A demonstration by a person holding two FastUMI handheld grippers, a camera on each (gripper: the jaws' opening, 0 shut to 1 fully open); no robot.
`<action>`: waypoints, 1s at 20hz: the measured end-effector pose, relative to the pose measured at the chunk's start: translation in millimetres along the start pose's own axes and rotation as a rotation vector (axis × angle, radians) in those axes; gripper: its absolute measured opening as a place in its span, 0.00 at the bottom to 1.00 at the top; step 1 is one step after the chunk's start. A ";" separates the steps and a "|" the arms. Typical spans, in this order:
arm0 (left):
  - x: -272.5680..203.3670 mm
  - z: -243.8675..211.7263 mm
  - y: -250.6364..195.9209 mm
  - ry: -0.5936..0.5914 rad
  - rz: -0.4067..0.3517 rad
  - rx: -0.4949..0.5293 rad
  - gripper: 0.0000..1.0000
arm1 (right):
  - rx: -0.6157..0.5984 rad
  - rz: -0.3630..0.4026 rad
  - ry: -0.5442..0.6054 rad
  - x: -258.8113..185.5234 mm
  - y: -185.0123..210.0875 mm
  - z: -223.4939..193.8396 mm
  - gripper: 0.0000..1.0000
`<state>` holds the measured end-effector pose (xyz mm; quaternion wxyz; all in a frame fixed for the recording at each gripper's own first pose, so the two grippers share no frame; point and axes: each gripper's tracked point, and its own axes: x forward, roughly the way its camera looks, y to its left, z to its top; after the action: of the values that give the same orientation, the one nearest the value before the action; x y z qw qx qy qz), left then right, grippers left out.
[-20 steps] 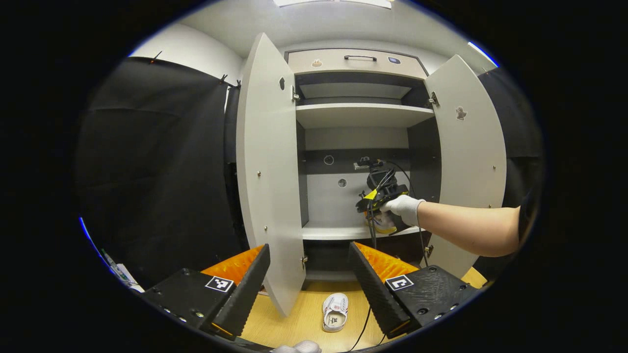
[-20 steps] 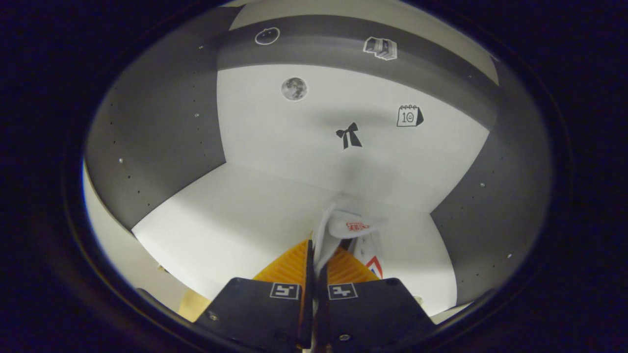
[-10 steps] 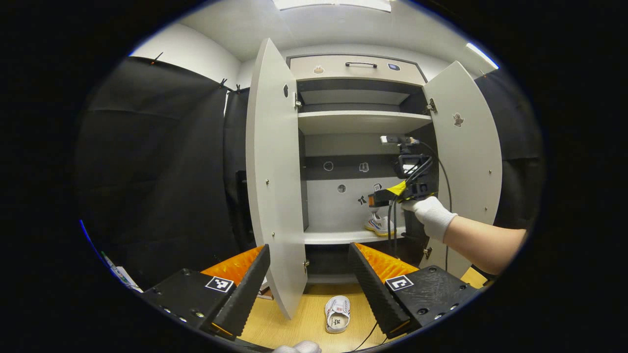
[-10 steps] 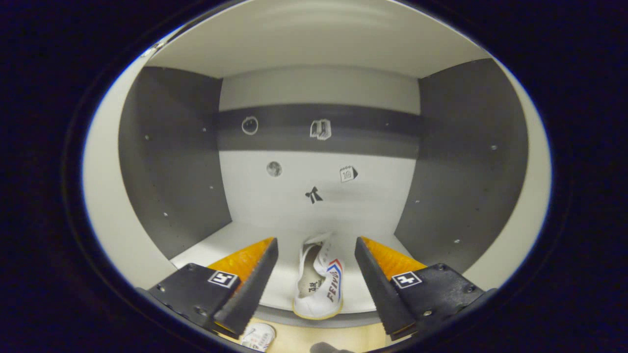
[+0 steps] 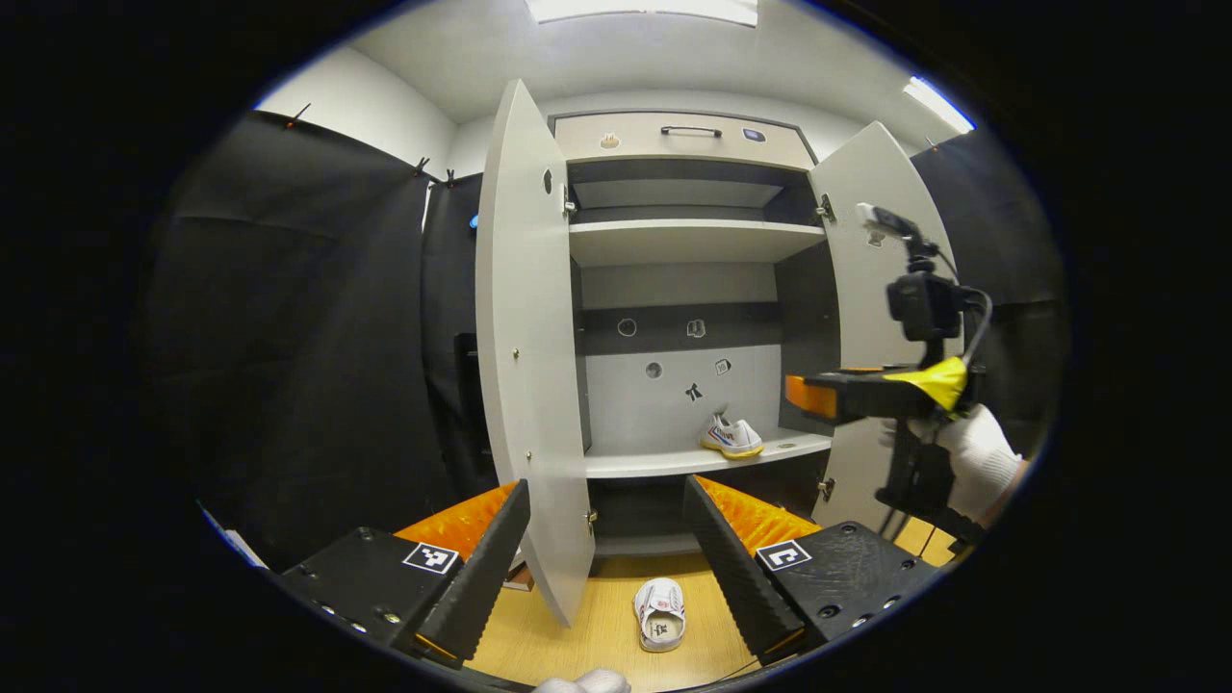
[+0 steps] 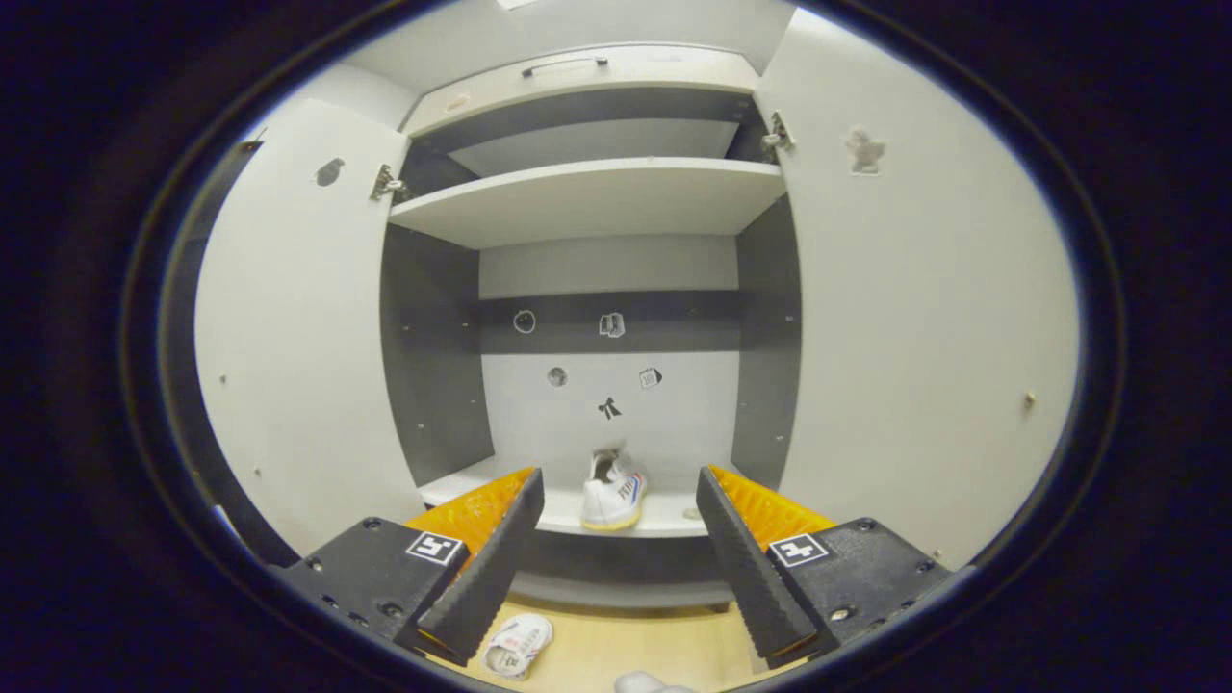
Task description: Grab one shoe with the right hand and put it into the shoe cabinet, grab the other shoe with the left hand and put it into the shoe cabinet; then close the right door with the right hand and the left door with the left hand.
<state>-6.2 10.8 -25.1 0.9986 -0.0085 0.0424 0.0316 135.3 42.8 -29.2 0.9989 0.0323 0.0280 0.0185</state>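
With one shoe (image 6: 610, 496) set on the cabinet shelf (image 5: 674, 460), right gripper (image 6: 621, 539) sits outside, fingers apart, empty; left gripper (image 5: 606, 549) also spread, aimed low at second shoe (image 5: 659, 613) on floor (image 5: 597, 635); both doors open for access

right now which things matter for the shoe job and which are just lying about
Job:
shoe on the shelf
shoe on the floor
shoe cabinet
left door
right door

Lying about:
stickers on the back panel
top drawer
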 end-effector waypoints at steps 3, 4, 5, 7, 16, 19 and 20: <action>0.4 -5.1 -0.8 -0.006 -0.010 0.018 0.96 | 0.016 -0.026 -0.001 -52.0 -18.4 -31.9 1.00; 0.4 -8.0 -1.4 -0.007 -0.014 0.030 0.96 | 0.017 -0.039 -0.003 -66.0 -25.4 -41.2 1.00; 1.8 -13.5 -5.3 0.001 -0.027 0.038 0.96 | 0.005 -0.055 0.012 -76.9 -32.3 -49.8 1.00; 4.8 -26.6 -14.9 0.015 -0.052 0.041 1.00 | -0.001 -0.071 0.029 -91.9 -42.8 -58.4 1.00; 26.9 -177.7 -71.7 0.233 -0.151 0.042 0.96 | -0.031 -0.069 0.118 -110.1 -63.4 -90.9 1.00; 40.9 -229.8 -81.4 0.300 -0.153 0.072 0.96 | -0.062 -0.066 0.182 -114.1 -67.7 -113.6 1.00; 45.2 -251.1 -84.8 0.335 -0.161 0.067 0.96 | -0.070 -0.062 0.207 -115.0 -68.0 -121.2 1.00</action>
<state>22.9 -76.0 -277.9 0.9765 0.0164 0.2084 -0.0517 16.0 -21.8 -148.1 0.9913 -0.0054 0.1311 -0.0080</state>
